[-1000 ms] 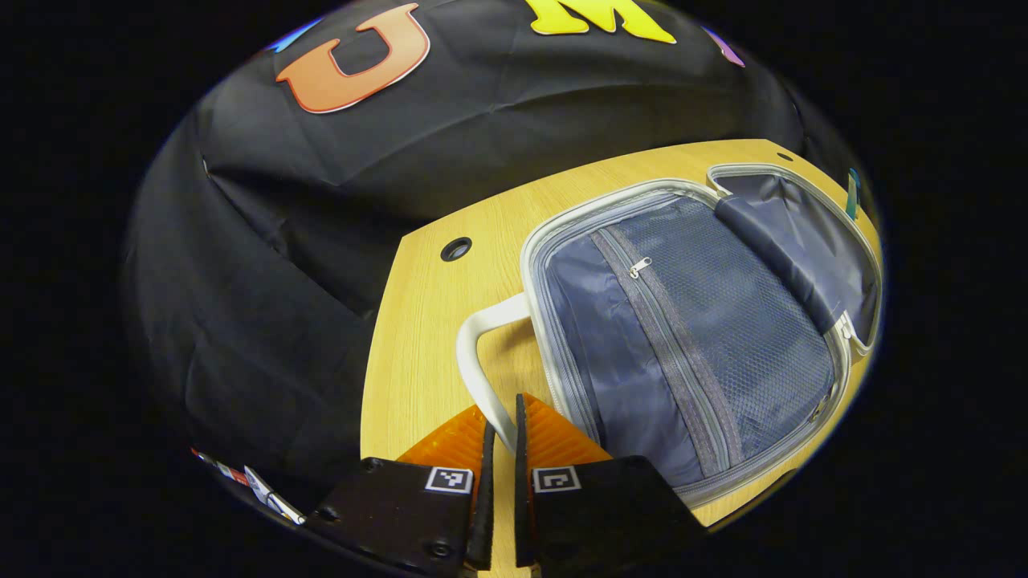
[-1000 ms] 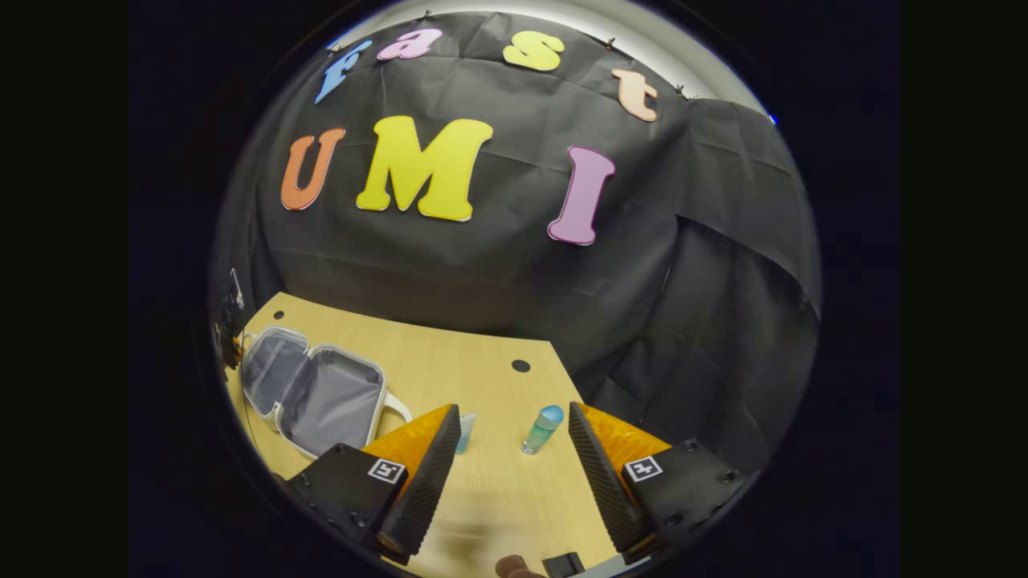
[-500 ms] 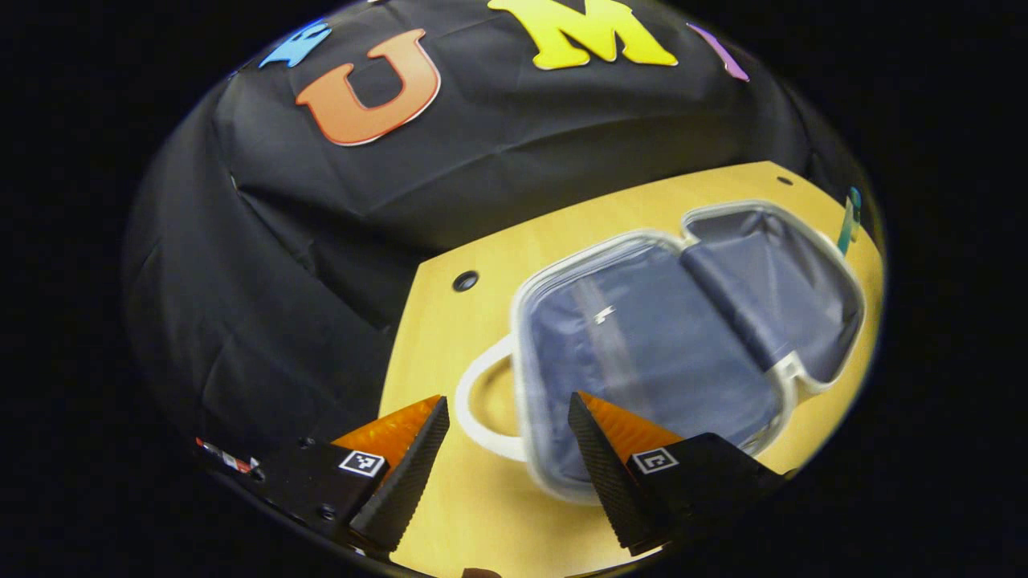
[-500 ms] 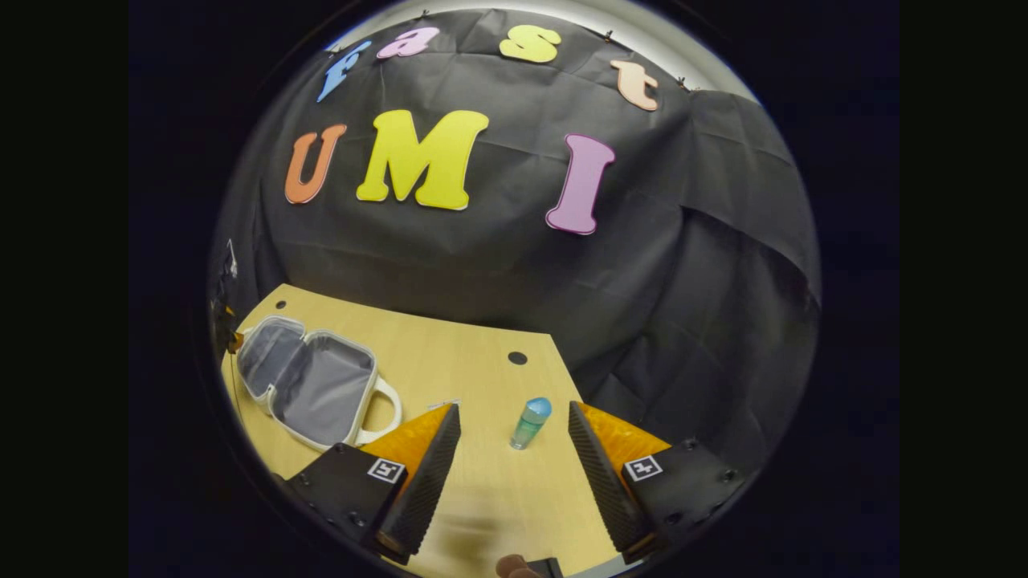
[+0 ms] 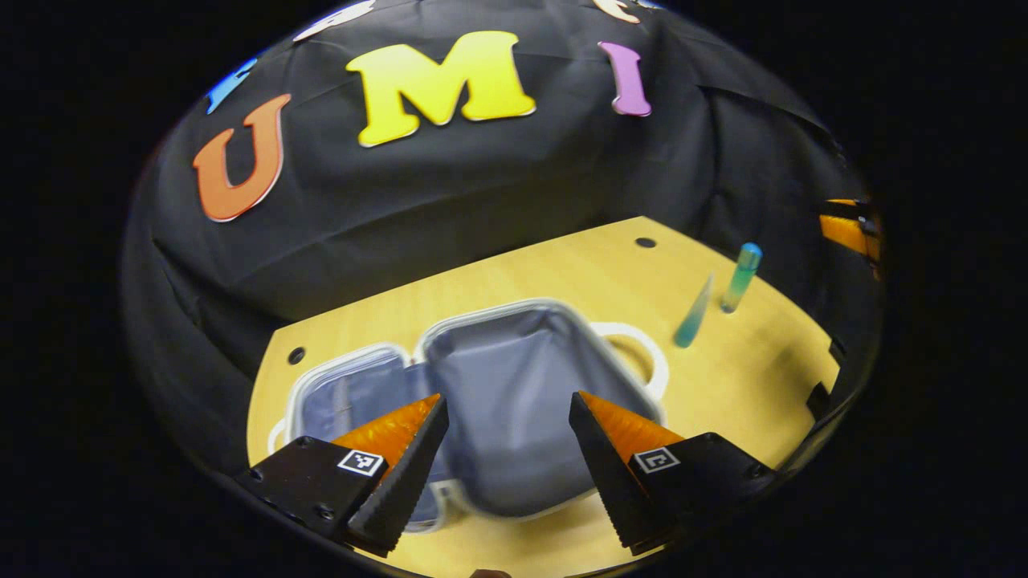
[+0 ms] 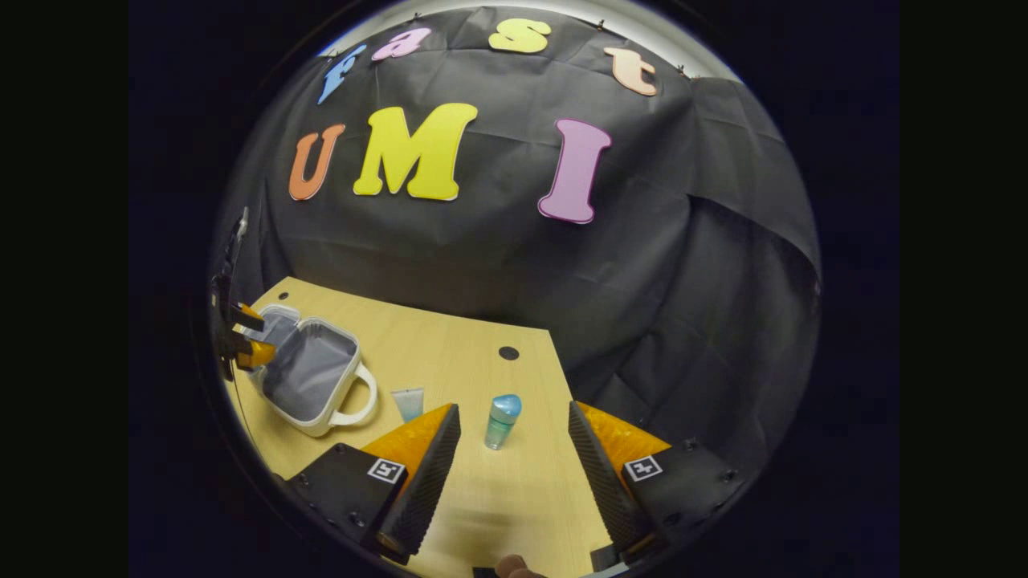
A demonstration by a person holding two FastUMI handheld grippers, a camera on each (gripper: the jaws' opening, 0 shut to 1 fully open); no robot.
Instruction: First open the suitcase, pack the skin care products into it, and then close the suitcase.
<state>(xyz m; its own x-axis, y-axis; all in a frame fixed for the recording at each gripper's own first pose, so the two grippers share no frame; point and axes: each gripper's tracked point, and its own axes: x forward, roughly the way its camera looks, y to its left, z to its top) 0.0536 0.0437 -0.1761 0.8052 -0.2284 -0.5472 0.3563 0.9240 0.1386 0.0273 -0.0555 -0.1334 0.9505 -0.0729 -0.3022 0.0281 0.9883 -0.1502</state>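
Left to right on the table (image 6: 450,345). The suitcase (image 5: 514,385) lies open flat at the left, grey lining up, white handle (image 6: 357,397) toward the products. We see nothing packed in it. The left gripper (image 5: 507,449) hangs above the open shell, jaws wide, holding nothing.

Next, just beside the handle, stands the tube (image 6: 408,401), cap down. Then the bottle (image 6: 502,421), upright, blue cap, well apart from the suitcase. The right gripper (image 6: 514,457) faces it with jaws wide and empty; the bottle sits between the lines of its fingers but farther off, not touched.

Our reading: opening is done, packing is not yet begun, and the bottle looks like the first pick.

Risks we note:
- The bottle is tall on a narrow base. A finger brushing it off-centre during the approach would likely tip it, and it could roll toward the table edge.
- The tube stands close to the bottle; a wide approach from that side may knock it over.
- The left gripper over the shell could block the drop path, so the grippers may collide.
- The handle lies in the carry route and may snag a low pass.
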